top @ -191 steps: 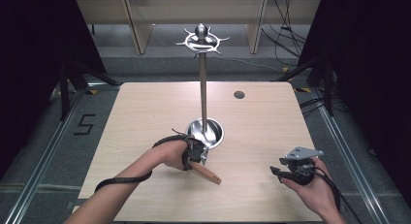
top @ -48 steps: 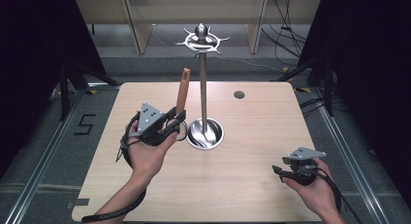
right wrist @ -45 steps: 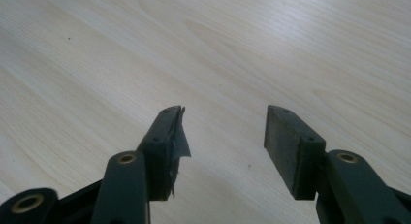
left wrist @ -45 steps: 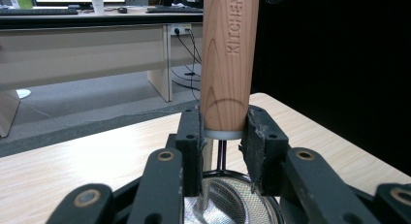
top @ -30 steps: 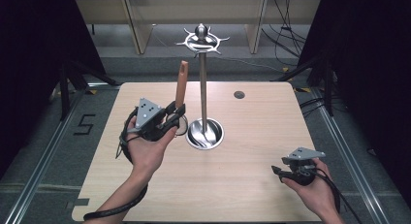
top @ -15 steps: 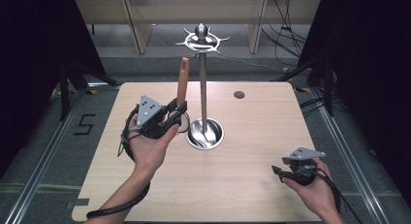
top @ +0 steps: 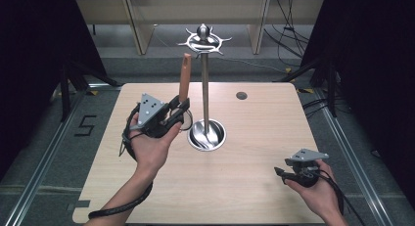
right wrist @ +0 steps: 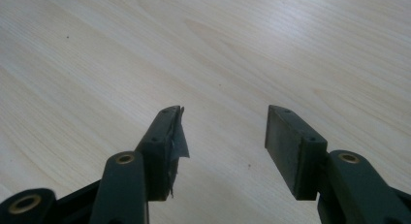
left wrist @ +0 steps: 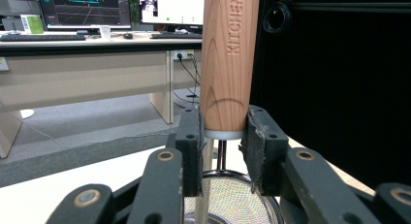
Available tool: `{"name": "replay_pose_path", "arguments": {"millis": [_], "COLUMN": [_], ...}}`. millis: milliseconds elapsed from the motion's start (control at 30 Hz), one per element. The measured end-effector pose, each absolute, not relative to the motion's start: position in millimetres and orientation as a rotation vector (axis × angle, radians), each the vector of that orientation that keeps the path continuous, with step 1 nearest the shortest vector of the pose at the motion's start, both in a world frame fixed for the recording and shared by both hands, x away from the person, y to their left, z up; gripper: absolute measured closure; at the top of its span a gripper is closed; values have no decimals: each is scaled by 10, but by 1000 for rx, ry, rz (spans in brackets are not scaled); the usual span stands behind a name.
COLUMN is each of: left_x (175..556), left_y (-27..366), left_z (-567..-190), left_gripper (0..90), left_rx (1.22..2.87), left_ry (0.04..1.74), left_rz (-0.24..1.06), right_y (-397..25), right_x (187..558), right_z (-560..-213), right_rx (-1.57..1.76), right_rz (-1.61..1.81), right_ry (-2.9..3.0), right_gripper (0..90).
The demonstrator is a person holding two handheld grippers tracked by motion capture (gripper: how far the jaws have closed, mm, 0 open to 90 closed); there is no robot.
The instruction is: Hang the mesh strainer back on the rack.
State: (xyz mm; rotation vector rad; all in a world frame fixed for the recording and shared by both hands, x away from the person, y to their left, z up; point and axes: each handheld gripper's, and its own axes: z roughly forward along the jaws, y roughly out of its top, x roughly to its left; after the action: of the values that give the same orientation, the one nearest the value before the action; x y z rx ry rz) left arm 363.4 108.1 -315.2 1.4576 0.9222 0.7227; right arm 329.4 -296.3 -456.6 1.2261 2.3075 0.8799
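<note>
A wooden handle (left wrist: 229,59) stamped "KITCHEN", with a steel collar and mesh strainer head below, stands upright above the desk's (top: 254,187) left half, clamped in the left gripper (top: 177,111); the right gripper (right wrist: 224,136), jaws wide, hovers near the right front corner; a steel stand (top: 206,89) rises mid-desk; dark curtains surround.

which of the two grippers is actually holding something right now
The left gripper: its jaws clamp a wooden handle standing upright beside the metal stand. The right gripper is open over the bare table.
</note>
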Motion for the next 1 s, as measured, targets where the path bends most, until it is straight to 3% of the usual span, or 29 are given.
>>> {"name": "replay_pose_path", "arguments": {"millis": [1000], "left_x": [3664], "left_y": [974], "left_z": [-3111], "left_gripper": [694], "left_rx": [1464], "left_ry": [918], "left_rz": [742], "right_y": [-2962], "right_x": [3298], "right_z": [-4565], "right_rx": [1222], "right_rz": [880], "right_ry": [2304], "right_gripper": [477]}}
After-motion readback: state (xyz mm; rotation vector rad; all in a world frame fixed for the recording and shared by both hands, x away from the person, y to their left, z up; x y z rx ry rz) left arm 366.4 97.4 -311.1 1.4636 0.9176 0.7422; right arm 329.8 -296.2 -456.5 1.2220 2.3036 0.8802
